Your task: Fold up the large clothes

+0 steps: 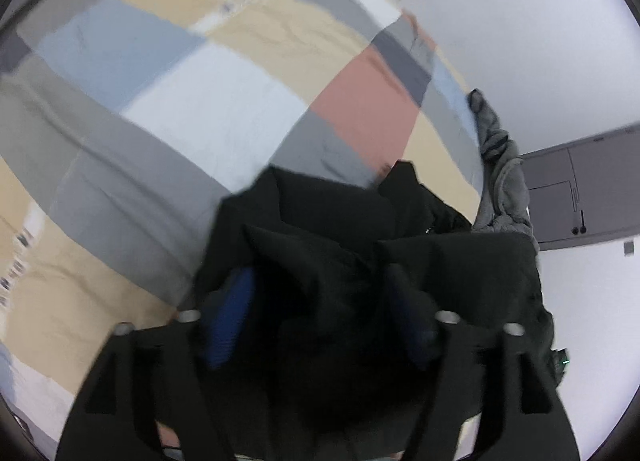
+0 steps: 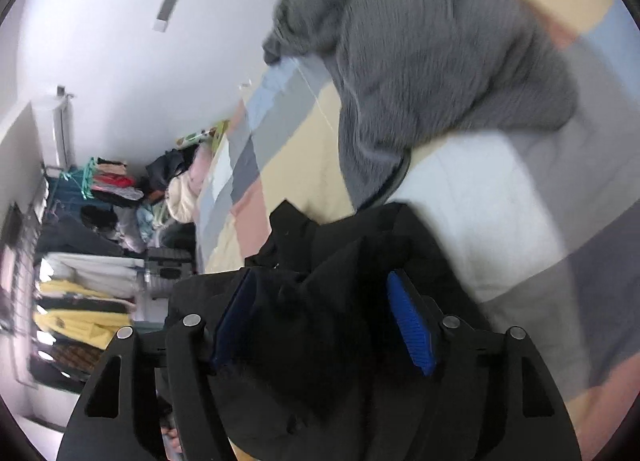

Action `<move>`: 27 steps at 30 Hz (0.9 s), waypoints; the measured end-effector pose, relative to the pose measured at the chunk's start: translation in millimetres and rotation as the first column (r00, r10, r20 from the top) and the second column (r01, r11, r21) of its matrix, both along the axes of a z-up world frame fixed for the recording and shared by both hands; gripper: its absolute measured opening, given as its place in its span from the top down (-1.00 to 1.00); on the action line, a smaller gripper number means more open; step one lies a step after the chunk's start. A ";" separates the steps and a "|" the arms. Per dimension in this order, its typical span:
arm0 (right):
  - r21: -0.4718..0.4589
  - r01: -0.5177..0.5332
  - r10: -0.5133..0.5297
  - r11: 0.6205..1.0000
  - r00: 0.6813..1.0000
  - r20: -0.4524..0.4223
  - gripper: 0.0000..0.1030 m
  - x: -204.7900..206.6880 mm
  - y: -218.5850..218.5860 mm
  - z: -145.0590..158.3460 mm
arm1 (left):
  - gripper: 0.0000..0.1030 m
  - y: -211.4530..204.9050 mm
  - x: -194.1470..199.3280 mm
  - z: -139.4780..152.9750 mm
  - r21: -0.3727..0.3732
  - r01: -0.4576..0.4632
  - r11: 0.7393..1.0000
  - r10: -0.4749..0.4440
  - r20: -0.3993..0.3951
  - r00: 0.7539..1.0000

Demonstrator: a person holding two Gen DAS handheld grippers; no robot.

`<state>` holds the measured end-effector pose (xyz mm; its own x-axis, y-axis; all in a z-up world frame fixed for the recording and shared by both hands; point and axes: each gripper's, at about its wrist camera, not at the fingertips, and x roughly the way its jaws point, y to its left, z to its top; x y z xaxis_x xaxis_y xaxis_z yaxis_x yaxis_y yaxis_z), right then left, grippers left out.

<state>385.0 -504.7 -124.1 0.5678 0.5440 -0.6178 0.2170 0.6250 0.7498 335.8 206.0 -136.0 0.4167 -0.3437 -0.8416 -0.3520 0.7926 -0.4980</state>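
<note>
A black garment (image 1: 340, 245) fills the space between the blue pads of my left gripper (image 1: 320, 293), which is shut on a bunch of it above a bed. My right gripper (image 2: 324, 301) is likewise shut on another bunch of the black garment (image 2: 340, 261). Both bunches hide the fingertips. A grey knitted sweater (image 2: 432, 61) lies crumpled on the bed beyond the right gripper. It also shows in the left wrist view (image 1: 500, 165) at the bed's edge.
The bed carries a patchwork cover (image 1: 208, 93) of beige, grey, blue, white and pink blocks, also in the right wrist view (image 2: 480, 213). A rack of hanging clothes (image 2: 80, 301) and piles of clothes (image 2: 132, 189) stand past the bed. A grey cabinet (image 1: 580, 197) is on the white wall.
</note>
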 end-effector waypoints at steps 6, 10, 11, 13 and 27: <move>-0.313 -0.016 0.083 0.949 0.975 0.204 -0.34 -40.6 32.8 72.5 | -0.57 -31.7 -47.8 74.4 0.340 0.048 0.939 -0.152 0.288 0.946; -0.425 -0.035 0.182 0.904 0.933 0.311 -0.41 -68.7 78.2 91.2 | -0.57 -65.8 -77.2 86.0 0.381 0.136 0.914 -0.288 0.378 0.880; -0.445 -0.038 0.208 0.895 0.918 0.338 -0.43 -78.6 93.2 92.1 | -0.57 -75.7 -84.9 83.9 0.388 0.157 0.908 -0.316 0.390 0.865; -0.468 -0.058 0.258 0.882 0.890 0.375 -0.45 -95.7 121.2 85.8 | -0.57 -93.4 -97.1 72.7 0.395 0.197 0.897 -0.366 0.415 0.833; -0.563 -0.235 0.419 0.792 0.880 0.222 -0.45 -78.1 195.5 -23.9 | -0.60 -118.0 -66.4 -40.7 0.501 0.146 0.853 -0.353 0.348 0.869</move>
